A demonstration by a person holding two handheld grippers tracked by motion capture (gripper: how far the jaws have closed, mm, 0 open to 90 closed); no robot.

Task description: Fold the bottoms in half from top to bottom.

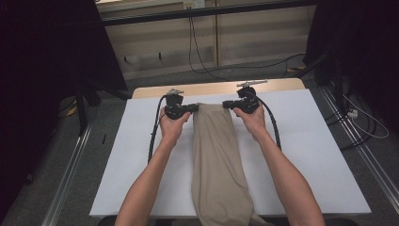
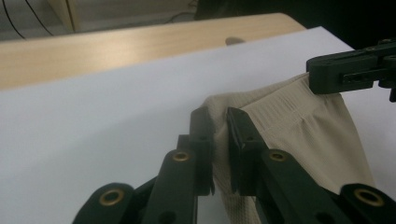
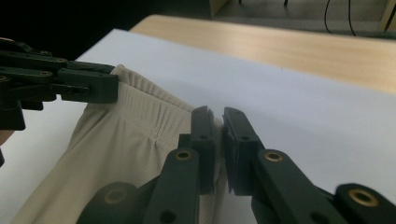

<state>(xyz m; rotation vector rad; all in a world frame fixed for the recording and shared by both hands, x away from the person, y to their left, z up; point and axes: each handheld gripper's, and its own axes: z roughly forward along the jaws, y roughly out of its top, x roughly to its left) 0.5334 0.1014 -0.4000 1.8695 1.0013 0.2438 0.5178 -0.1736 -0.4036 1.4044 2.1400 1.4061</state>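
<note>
High view: each hand-held gripper — left [image 1: 192, 108], right [image 1: 227, 104] — pinches the beige garment's [image 1: 217, 160] top corners.

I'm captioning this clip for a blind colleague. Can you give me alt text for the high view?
Two hand-held grippers pinch the far corners of a beige garment lying lengthwise on a white table: the left gripper at its left corner, the right gripper at its right. The person's forearms reach in from below.

Bare white tabletop [image 1: 306, 155] flanking beige garment [image 1: 216, 160]
</note>
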